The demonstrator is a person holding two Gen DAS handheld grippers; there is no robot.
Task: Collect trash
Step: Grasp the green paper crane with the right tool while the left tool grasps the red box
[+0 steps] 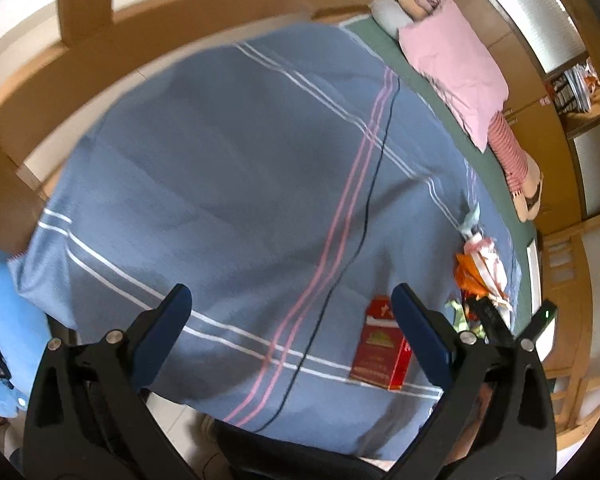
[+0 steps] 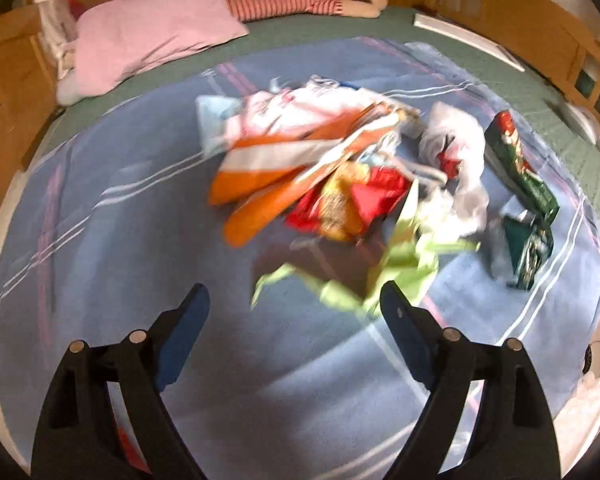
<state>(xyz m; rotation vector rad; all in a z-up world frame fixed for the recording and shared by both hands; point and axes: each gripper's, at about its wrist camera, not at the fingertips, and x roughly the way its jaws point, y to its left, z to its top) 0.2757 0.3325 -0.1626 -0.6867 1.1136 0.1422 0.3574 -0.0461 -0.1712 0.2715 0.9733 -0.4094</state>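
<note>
On the bed, everything is placed here against the blue striped blanket [image 1: 228,184]. At its left part, the left tongs [image 1: 290,300] hover wide open with nothing between them, above bare cloth crossed by a thin black cable [image 1: 374,184]. Just right of them, on the blanket's near edge, lies a red cigarette pack [image 1: 380,350]. Further right, toward the blanket's right side, sits the trash pile [image 2: 340,176]: an orange-and-white wrapper [image 2: 260,168], a red snack bag [image 2: 364,200], a crumpled light-green wrapper [image 2: 404,264], white plastic [image 2: 456,148] and, rightmost, a dark green bag [image 2: 528,208]. The right tongs [image 2: 294,304] gape wide and empty just short of the green wrapper. This looks like the gathering step, between picks. Next likely calls for bringing open tongs down over one loose piece, perhaps the cigarette pack, and closing firmly.
</note>
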